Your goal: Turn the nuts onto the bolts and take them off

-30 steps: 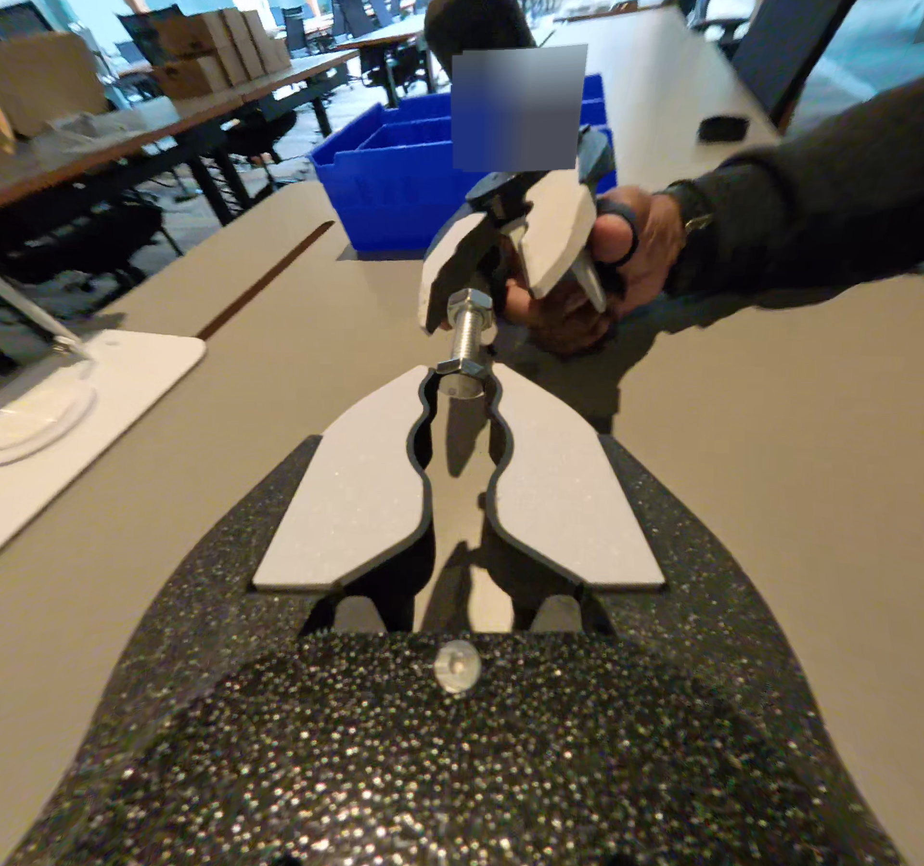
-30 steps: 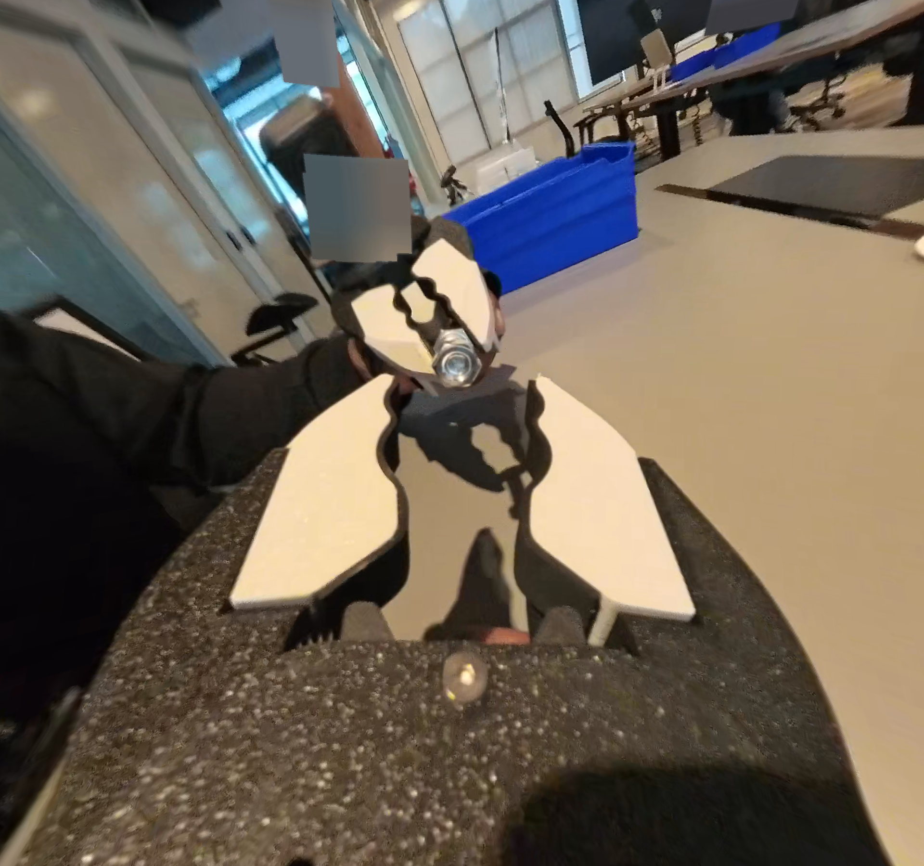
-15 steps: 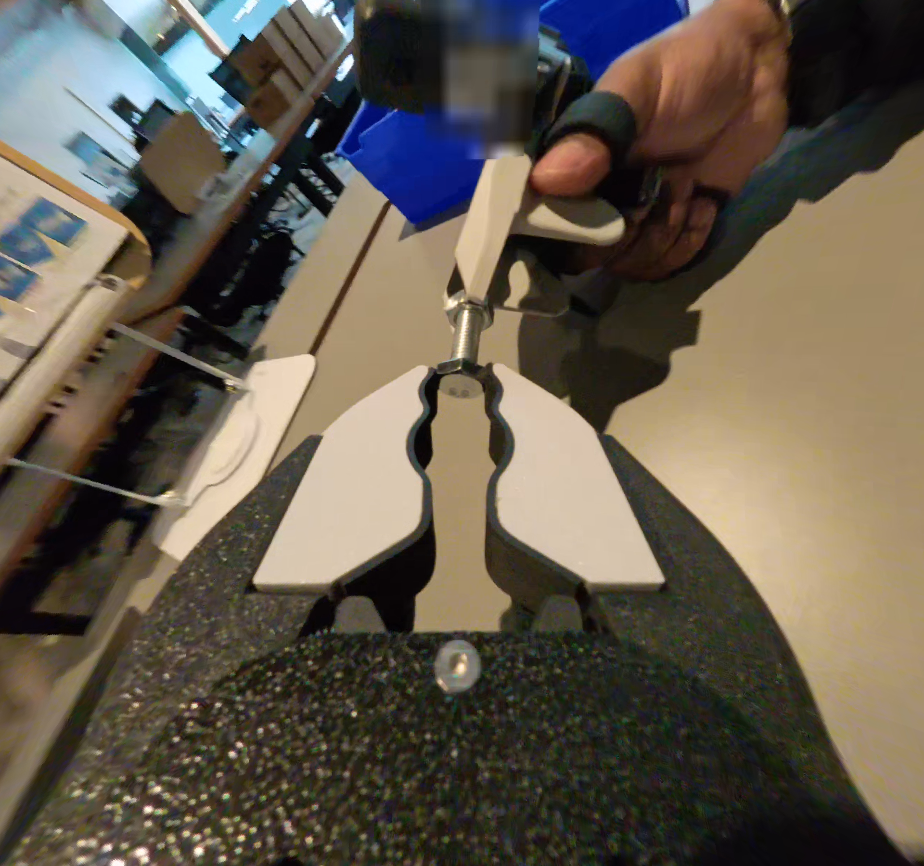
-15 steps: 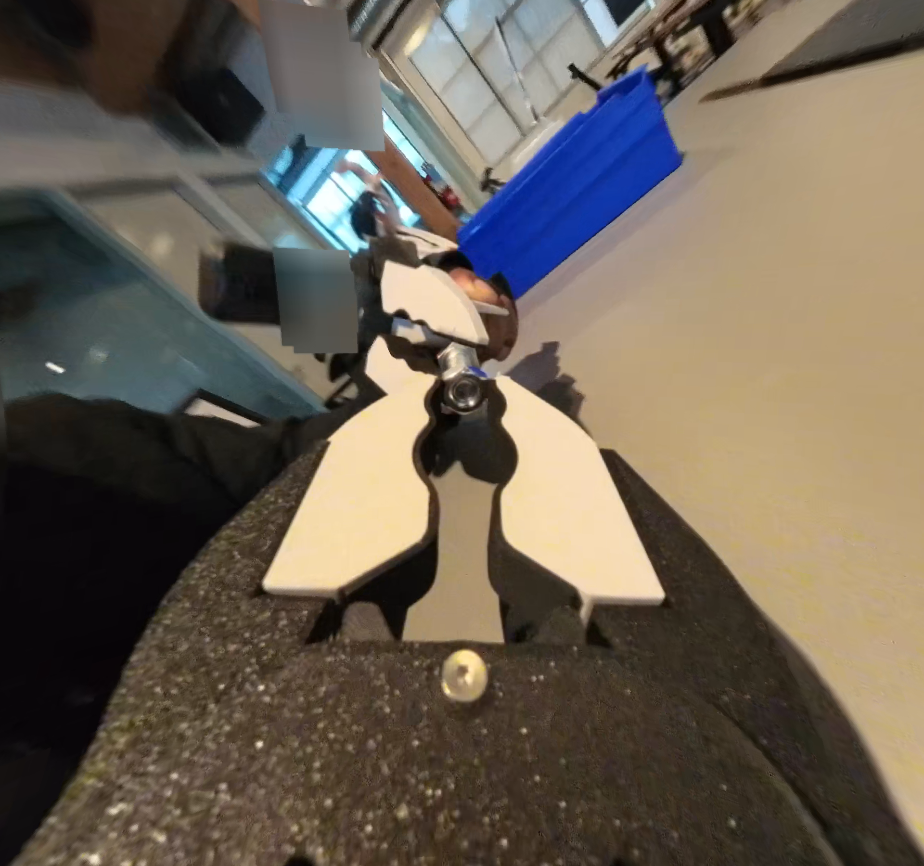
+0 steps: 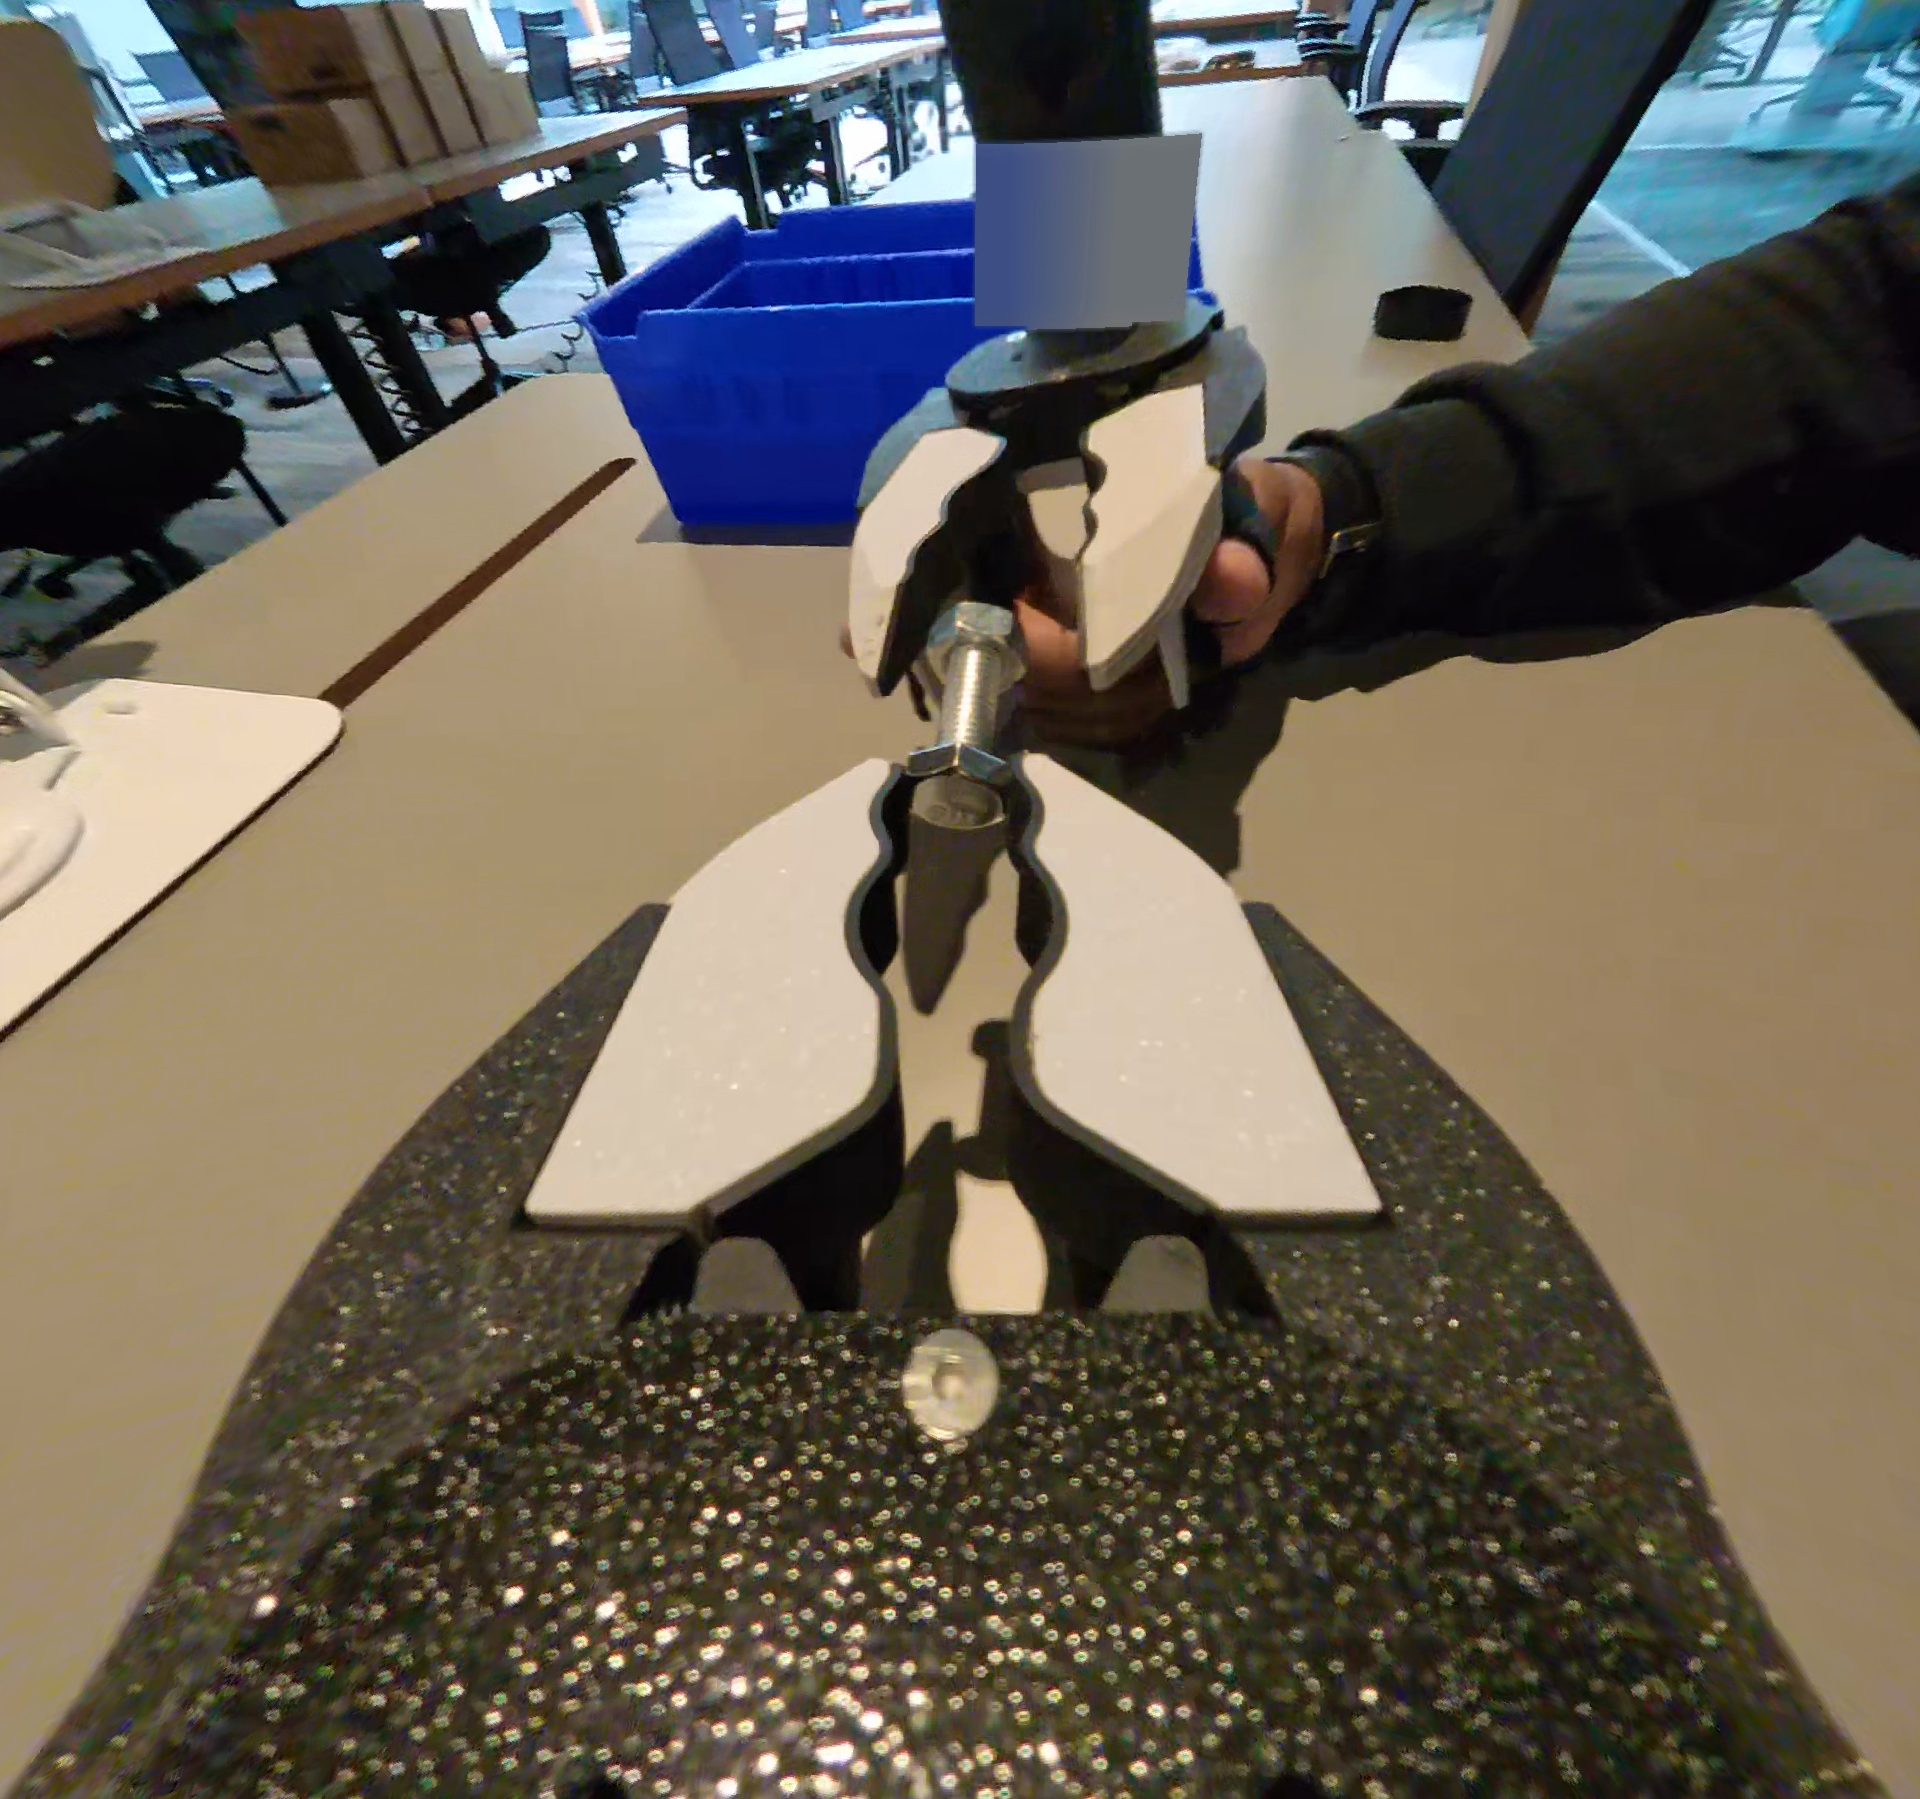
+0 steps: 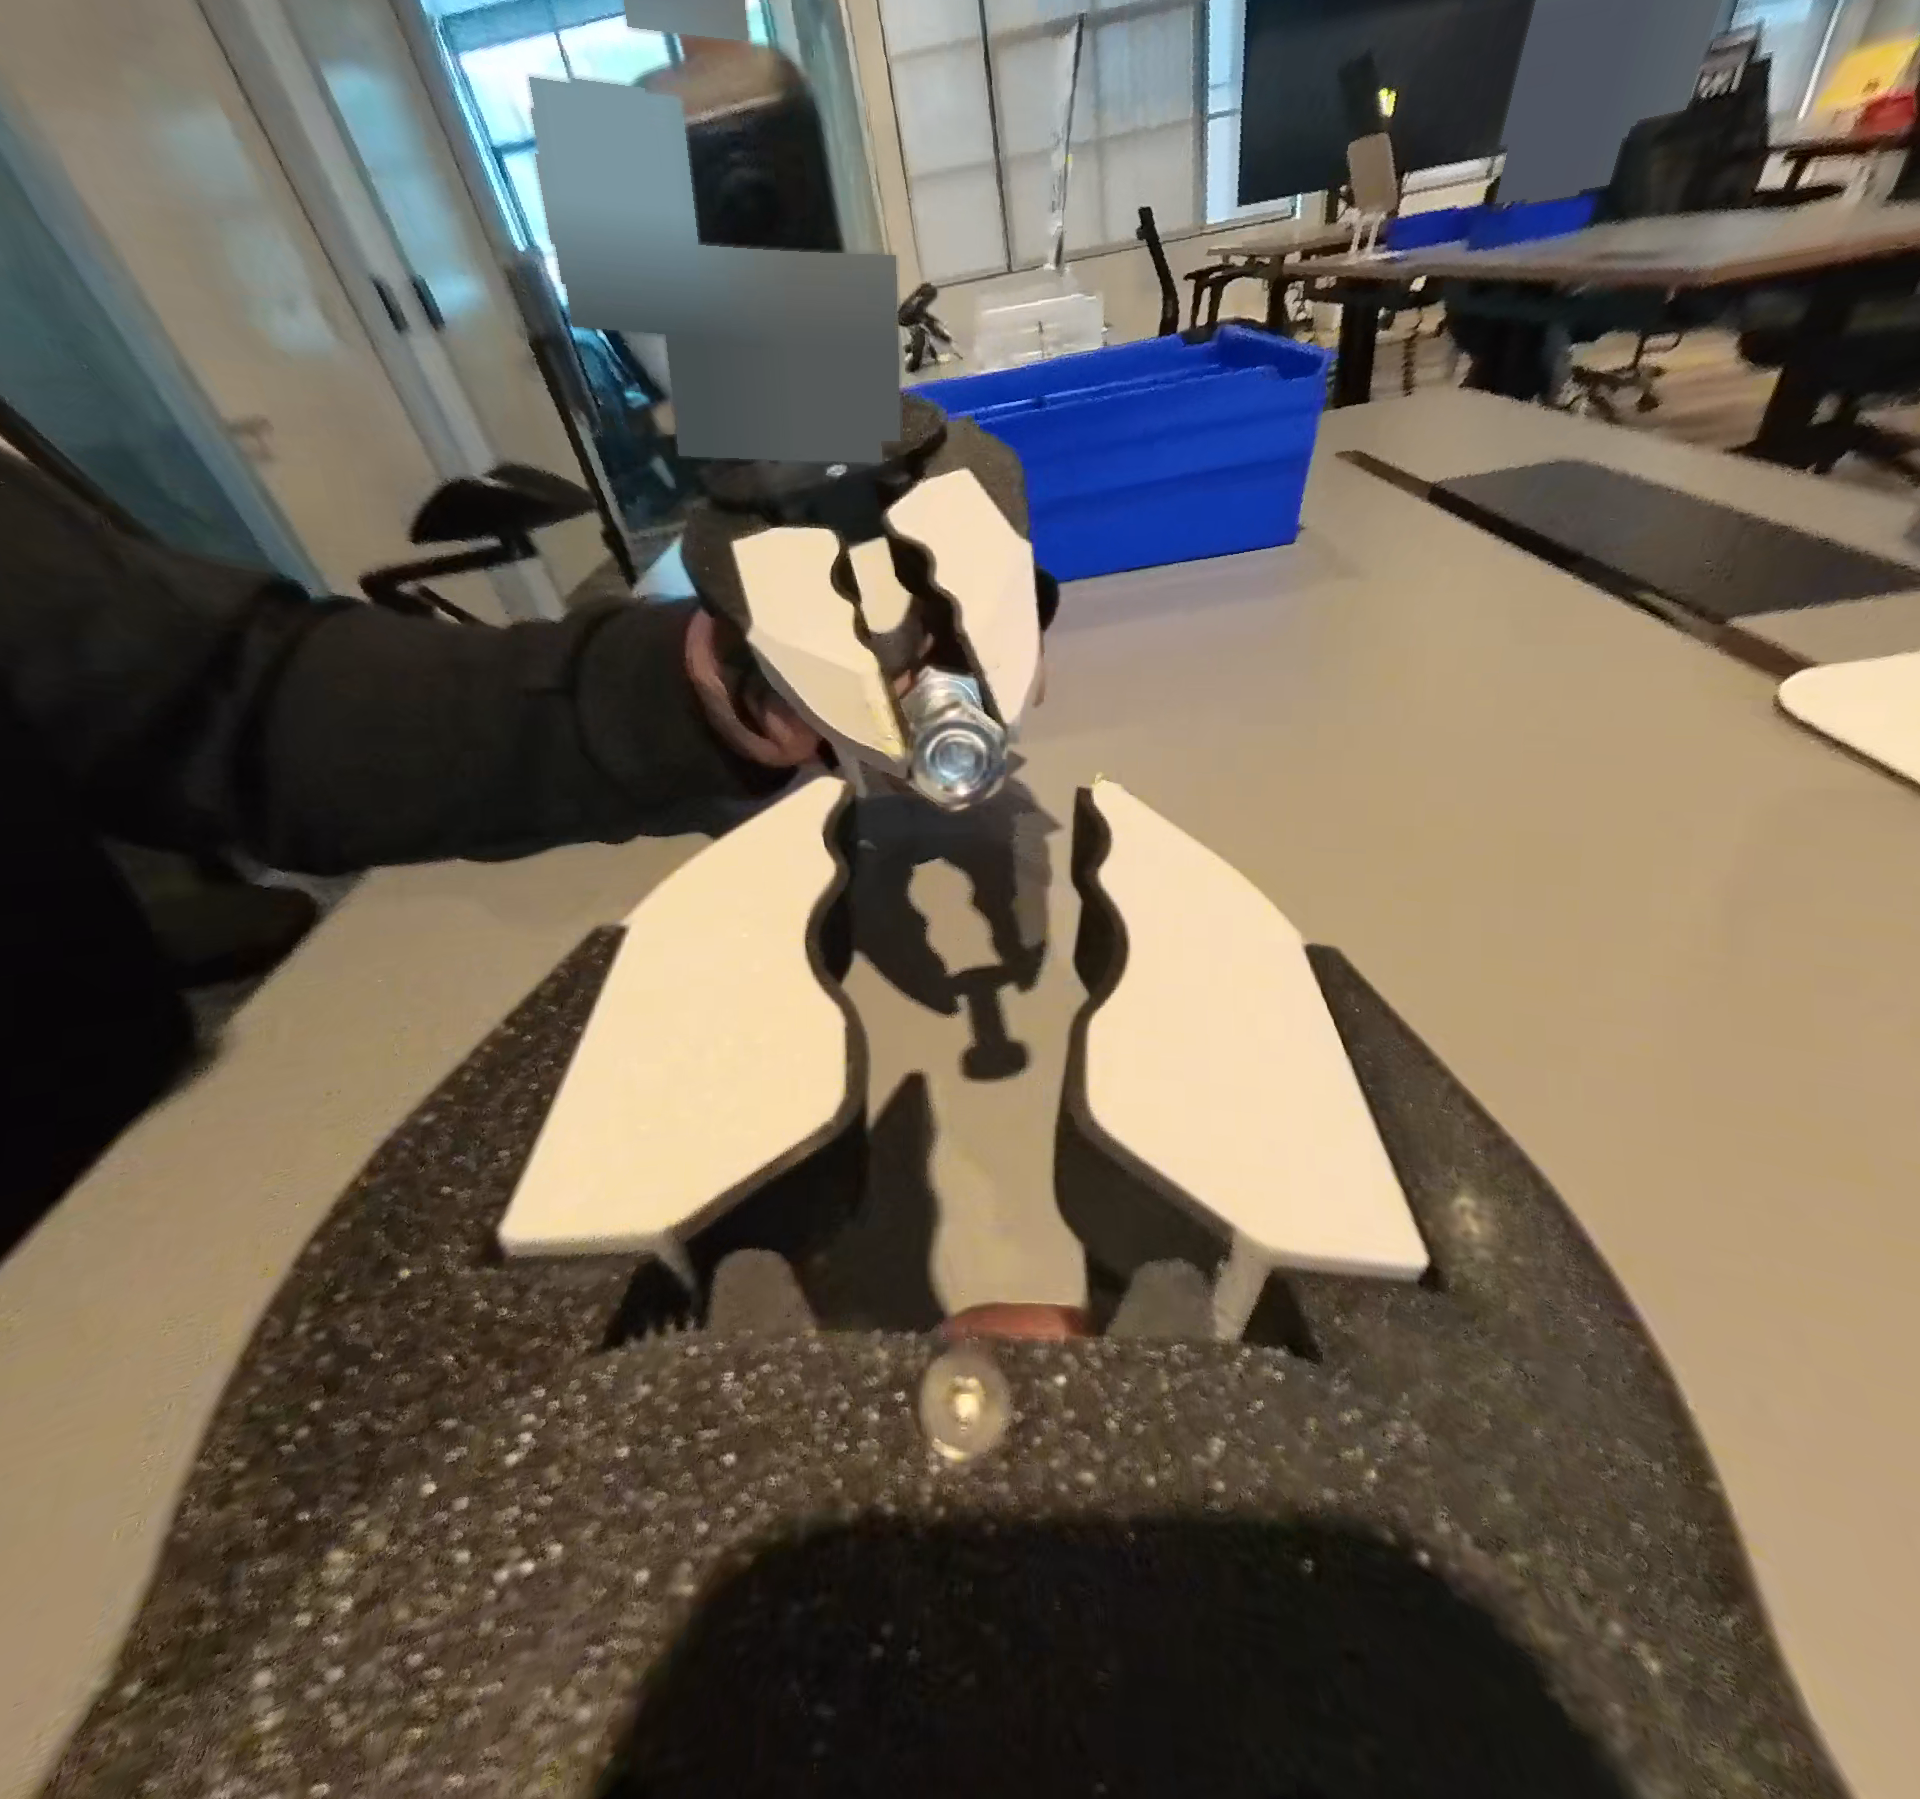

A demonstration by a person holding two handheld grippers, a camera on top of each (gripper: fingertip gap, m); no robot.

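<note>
Grey table (image 5: 1507,918) in an open office, blue bin (image 5: 790,399) beyond my hand-held grippers.
My left hand-held gripper (image 5: 956,788) clamps the bolt (image 5: 966,700) head; my right hand-held gripper (image 6: 961,799) spreads wide, the nut (image 6: 951,762) just ahead of its tips.

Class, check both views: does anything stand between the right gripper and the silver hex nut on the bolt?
Nothing visible does. The silver hex nut sits on the threaded steel bolt's free end, directly facing the open right gripper; the left gripper clamps the bolt's head.
</note>
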